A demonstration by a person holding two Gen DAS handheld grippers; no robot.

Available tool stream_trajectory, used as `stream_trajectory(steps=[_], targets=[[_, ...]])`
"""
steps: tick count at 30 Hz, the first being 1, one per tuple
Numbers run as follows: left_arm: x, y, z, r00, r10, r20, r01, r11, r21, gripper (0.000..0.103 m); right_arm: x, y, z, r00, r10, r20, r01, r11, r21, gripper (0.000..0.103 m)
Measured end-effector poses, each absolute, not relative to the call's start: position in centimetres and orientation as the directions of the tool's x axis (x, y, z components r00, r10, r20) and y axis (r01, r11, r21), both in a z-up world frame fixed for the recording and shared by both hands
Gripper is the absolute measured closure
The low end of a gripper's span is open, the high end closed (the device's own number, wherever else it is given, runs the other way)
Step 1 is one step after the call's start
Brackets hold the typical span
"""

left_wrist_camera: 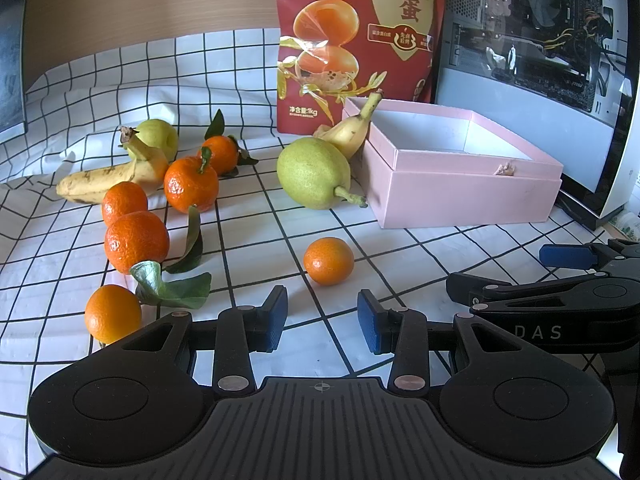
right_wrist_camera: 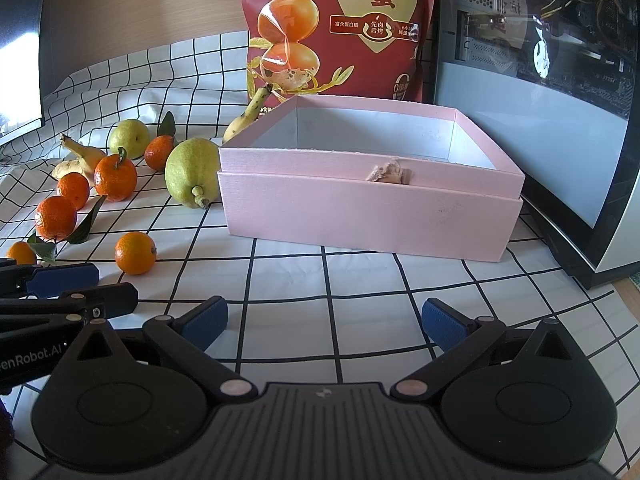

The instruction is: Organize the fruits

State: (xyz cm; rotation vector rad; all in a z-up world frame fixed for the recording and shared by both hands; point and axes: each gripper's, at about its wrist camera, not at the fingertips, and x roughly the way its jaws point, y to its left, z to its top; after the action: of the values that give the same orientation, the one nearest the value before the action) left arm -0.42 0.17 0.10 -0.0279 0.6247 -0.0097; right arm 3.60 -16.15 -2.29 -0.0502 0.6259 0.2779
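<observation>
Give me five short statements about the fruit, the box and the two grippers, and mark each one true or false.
1. The pink box already holds fruit. False: its visible interior is bare.
2. The left gripper is open and holds nothing. True.
3. A lone mandarin lies just ahead of the left gripper. True.
4. The large pear lies next to the box. True.
5. The right gripper grips a banana. False: it is open and holds nothing.

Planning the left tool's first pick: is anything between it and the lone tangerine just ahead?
Nothing visible. The open left tool faces the small lone orange tangerine across bare white black-grid tablecloth. The leafy tangerines and the right tool sit off to either side.
</observation>
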Motion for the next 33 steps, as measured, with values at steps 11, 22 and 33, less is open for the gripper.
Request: stream_trajectory(steps=[11, 22, 33], targets=[[-0.45, 0.16, 0.10, 0.811, -0.017, -0.584, 0.001, 1.000, -0.028, 0.060, 3.58, -16.16, -2.26, 0.776, 0.241, -0.583, -0.271, 0.962, 0.037, 0.000], [-0.42, 0.17, 0.08, 0.811, -0.017, -0.584, 0.001, 1.000, -0.028, 0.060, 3.48, -16.18, -2.27, 0.777, 0.241, -0.581, -0.271, 0.962, 0.036, 0.000], [-0.44, 0.19, 0.12, 0.810, -0.016, -0.587, -0.002, 1.000, -0.030, 0.060, 3.89, -16.18, -2.00, 0.752, 0.253, -0.608, -0.287, 0.957, 0.042, 0.000]])
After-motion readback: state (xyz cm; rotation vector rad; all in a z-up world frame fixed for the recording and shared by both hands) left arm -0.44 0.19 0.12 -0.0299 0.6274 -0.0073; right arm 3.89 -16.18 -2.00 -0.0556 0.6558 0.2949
